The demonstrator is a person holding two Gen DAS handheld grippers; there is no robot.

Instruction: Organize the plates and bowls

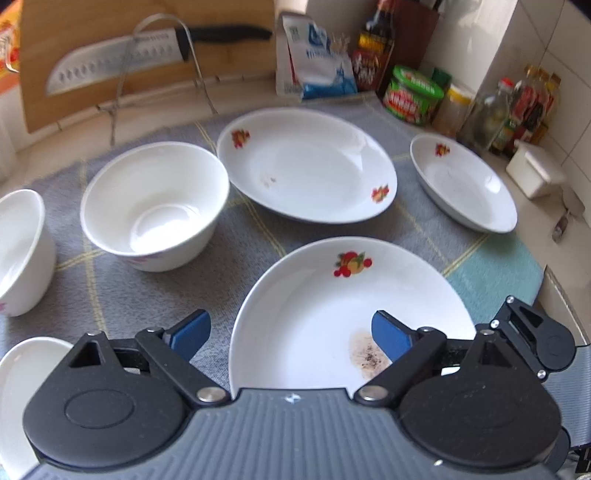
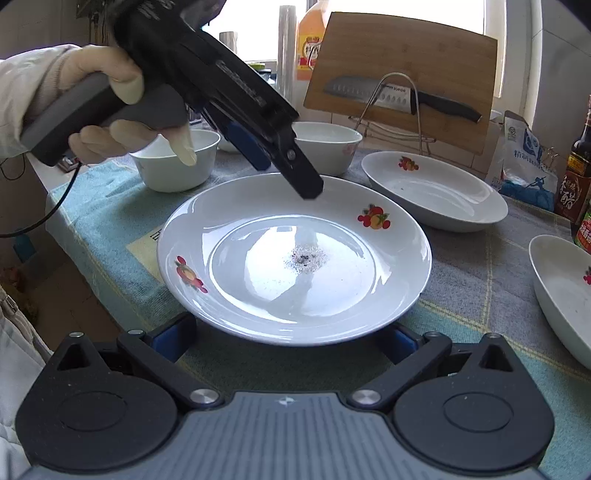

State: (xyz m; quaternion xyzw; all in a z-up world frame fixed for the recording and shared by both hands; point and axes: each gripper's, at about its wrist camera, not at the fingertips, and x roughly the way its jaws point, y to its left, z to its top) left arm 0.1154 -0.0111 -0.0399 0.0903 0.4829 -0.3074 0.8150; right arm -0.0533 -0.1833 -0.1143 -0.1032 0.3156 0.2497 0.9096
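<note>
I am at a kitchen counter covered by a grey and teal checked cloth [image 1: 236, 236], with white dishes spread across it.

From my left gripper's camera, going left to right: a small dish [image 1: 22, 373] at the lower left edge, a white bowl [image 1: 20, 251] cut off by the frame, then a second, deeper bowl [image 1: 155, 206]. Behind these a knife [image 1: 122, 62] rests on a wooden board [image 1: 92, 33] held in a wire rack. At centre is a far plate [image 1: 306, 166] with fruit decals. Below it, nearest me, is the near plate [image 1: 347, 314] with a brown stain. My left gripper [image 1: 291, 334] hovers over it with jaws apart, one blue pad outside the plate's left rim, the other above the stain; neither presses on it. To the right sits a third plate [image 1: 463, 184], and beyond it jars and bottles [image 1: 517, 107] in the corner.

From my right gripper's camera: my gloved left hand [image 2: 110, 110] holds the left gripper's handle at upper left, its finger pointing down over the stained plate [image 2: 293, 258]. My right gripper [image 2: 284, 341] sits low at that plate's near rim, jaws wide, pads on either side and partly hidden under the rim; I cannot tell whether they touch it. Two bowls stand behind, two plates to the right.
</note>
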